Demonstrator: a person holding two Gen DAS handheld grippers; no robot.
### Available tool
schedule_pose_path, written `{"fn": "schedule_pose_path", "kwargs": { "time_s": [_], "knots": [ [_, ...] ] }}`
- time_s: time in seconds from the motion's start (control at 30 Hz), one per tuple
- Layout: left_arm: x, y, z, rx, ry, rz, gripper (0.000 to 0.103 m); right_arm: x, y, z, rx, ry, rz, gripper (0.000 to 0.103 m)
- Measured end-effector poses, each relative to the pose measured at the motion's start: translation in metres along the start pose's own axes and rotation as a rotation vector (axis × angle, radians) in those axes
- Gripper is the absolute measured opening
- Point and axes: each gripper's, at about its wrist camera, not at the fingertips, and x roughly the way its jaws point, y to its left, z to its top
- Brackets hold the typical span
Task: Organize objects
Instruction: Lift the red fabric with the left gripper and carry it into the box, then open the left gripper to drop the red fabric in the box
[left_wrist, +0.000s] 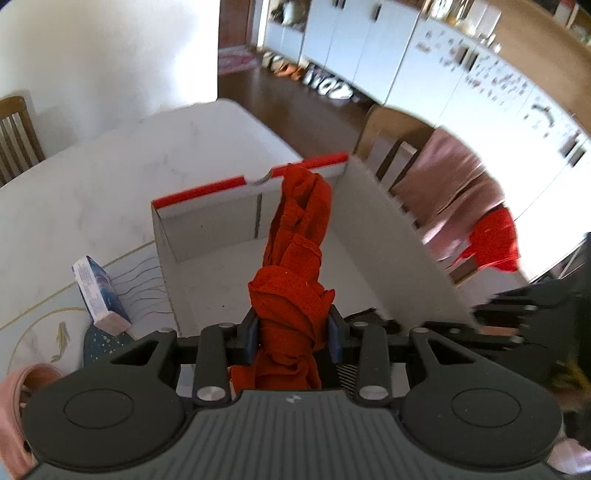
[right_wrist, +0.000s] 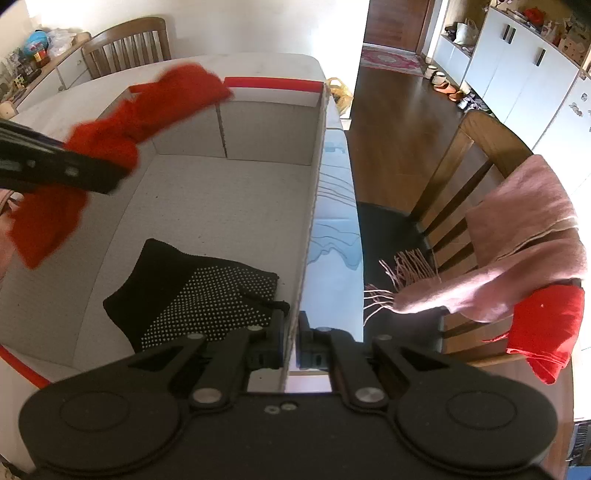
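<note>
Your left gripper (left_wrist: 293, 334) is clamped on a twisted red cloth (left_wrist: 295, 266), the blue pads pressing its bunched middle while one end trails forward over the open cardboard box (left_wrist: 207, 225) and the other hangs back toward the camera. Your right gripper (right_wrist: 291, 345) is pinched tight on the box's right side wall (right_wrist: 314, 206), one finger inside and one outside, with the thin cardboard edge between them. Inside the box, a black glove with white grip dots (right_wrist: 199, 295) lies flat on the floor near that wall, just beside the inner finger. From the right wrist view the left gripper appears as a dark blurred bar at the left, carrying the red cloth above the box's far left part (the cloth is not touching the floor of the box there). Outside the box, on the white marble-patterned table (left_wrist: 92, 177), a small blue and white carton (left_wrist: 98, 291) stands tilted near the left wall. Beyond the table's right edge, a wooden chair (right_wrist: 480, 147) carries a pink fringed scarf (right_wrist: 517, 243) over its back, with a second red cloth (right_wrist: 546, 325) hanging beneath it.
</note>
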Motion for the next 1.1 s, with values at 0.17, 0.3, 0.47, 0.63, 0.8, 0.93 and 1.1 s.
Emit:
{"fn": "schedule_pose_path", "kwargs": {
  "time_s": [0.17,0.3,0.47,0.63,0.8,0.93,1.1],
  "knots": [
    [0.036,-0.008,0.006,0.037,0.066,0.073,0.034,0.001,-0.002,0.0,0.001,0.0,0.009,0.005],
    [0.058,-0.009,0.009,0.067,0.108,0.109,0.034,0.001,-0.002,0.0,0.0,0.0,0.012,0.005],
    [0.085,-0.012,0.01,0.114,0.167,0.145,0.035,0.0,-0.004,0.0,0.008,0.0,0.018,0.006],
    [0.1,-0.013,0.007,0.126,0.205,0.143,0.035,0.001,-0.004,0.0,0.007,0.001,0.019,0.006],
    [0.105,-0.013,0.003,0.131,0.225,0.141,0.036,0.002,-0.003,0.0,0.011,0.004,0.019,0.006],
    [0.108,-0.013,0.004,0.119,0.23,0.136,0.038,0.003,-0.004,0.0,0.015,0.005,0.018,0.006],
    [0.11,-0.01,0.008,0.128,0.209,0.134,0.056,0.003,-0.005,0.001,0.021,0.006,0.017,0.006]
  ]
}}
